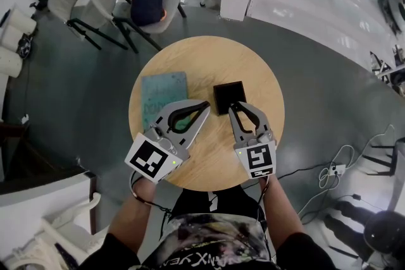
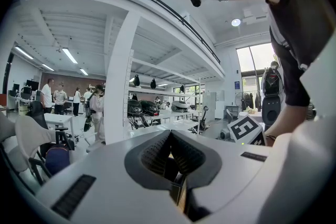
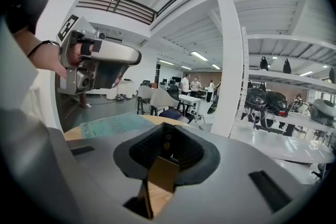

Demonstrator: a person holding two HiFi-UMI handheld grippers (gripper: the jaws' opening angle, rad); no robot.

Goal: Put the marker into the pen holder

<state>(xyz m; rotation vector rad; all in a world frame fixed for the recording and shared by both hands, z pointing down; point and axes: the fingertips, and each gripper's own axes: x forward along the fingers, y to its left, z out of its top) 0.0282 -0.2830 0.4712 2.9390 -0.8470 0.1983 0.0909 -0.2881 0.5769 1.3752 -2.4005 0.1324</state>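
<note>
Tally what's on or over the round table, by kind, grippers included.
Mat: 1
Pen holder: 1
Grippers: 2 (left gripper, right gripper)
Total: 4

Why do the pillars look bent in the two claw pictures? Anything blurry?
Left gripper view: wide-angle lens bows the white square pillar, corners go black, a mosaic hides a face. Right gripper view: same bowing and black corners. Head view: sharp, evenly lit round wooden table.

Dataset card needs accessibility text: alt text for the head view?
Round wooden table seen from above, holding a black square pen holder and a teal mat; a person's left gripper and right gripper hover over its near half.
</note>
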